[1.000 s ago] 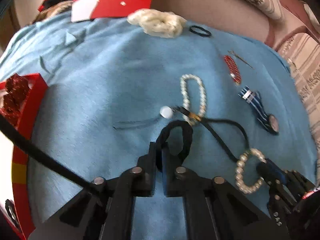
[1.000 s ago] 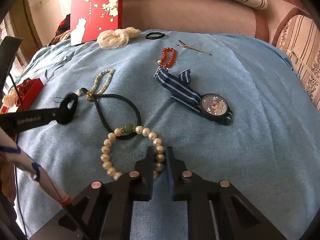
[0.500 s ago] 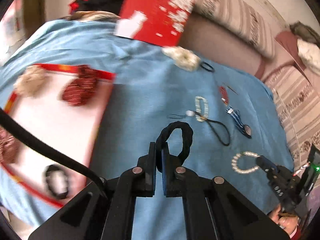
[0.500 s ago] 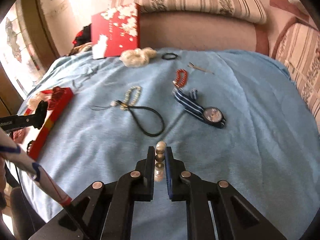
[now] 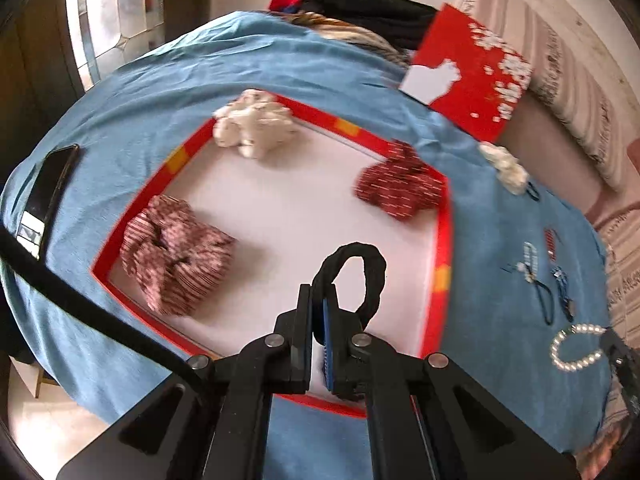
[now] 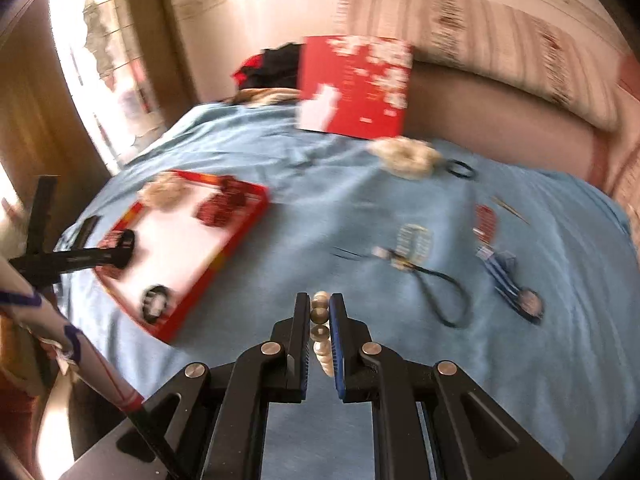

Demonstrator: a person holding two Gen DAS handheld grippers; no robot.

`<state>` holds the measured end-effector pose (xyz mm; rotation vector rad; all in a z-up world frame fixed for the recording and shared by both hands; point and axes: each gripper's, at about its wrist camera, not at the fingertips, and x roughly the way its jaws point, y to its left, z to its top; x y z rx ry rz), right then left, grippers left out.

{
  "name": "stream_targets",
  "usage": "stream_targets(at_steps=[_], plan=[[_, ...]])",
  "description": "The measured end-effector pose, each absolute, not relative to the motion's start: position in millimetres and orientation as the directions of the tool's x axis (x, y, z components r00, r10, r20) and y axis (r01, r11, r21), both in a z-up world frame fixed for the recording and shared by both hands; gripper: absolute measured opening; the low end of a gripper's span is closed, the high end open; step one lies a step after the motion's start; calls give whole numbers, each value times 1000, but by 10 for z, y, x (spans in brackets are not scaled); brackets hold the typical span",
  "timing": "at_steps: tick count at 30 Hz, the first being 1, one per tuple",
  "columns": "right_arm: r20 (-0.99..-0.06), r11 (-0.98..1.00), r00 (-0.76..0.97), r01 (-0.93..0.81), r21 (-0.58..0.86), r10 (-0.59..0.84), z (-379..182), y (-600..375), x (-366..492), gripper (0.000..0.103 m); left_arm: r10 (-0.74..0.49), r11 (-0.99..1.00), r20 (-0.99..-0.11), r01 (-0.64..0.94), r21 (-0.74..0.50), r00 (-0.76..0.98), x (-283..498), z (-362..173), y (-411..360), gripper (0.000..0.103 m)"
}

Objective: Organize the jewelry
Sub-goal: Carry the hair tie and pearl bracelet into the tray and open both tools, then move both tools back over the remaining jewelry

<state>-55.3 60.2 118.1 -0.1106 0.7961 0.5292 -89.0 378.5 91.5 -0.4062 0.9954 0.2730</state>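
Left tongs (image 5: pixel 319 300) now over tray (image 5: pixel 443 240)

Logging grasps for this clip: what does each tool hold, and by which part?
Left tool pinches the black hair tie at the loop's lower end. Right tool clamps the pearl bracelet across its bead strand.

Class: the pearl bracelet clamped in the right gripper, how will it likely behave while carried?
The pearl bracelet probably hangs floppy: the left wrist view shows it as a drooping loop beside the right gripper. Round, glossy beads could slip or roll if released.
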Motion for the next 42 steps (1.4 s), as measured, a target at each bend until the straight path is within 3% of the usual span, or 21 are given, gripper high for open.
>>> stream_targets(at_steps=[8,15,25,29,32,35,38,42], plan=[[-739,775,480,-625,90,473,1180,1792,-462,10,32,889,-876,-414,-195,481,-543,685,4092,4],[-768,708,331,-672,216,548,889,2642,-270,10,26,871,-886,-444,-207,463,-413,494,4359,4],[-828,758,292,-614,222,479,383,2700,20,11,15,857,-872,-456,-241,489,-386,461,4441,5],[-834,766,300,-608,208,464,346,2648,96,11,6,846,-868,-466,-261,497,-411,473,4439,13],[-828,764,318,-617,189,461,412,2639,66,16,12,839,-858,-472,-271,514,-480,549,4422,15],[-813,755,344,-633,169,470,536,2549,-14,35,23,831,-843,-480,-283,537,-592,680,4389,27],[-794,746,378,-652,136,475,677,2391,-154,39,40,814,-826,-497,-300,563,-765,842,4324,38],[-779,749,432,-659,71,454,753,2001,-373,46,75,821,-812,-498,-280,579,-1005,1024,4073,39]])
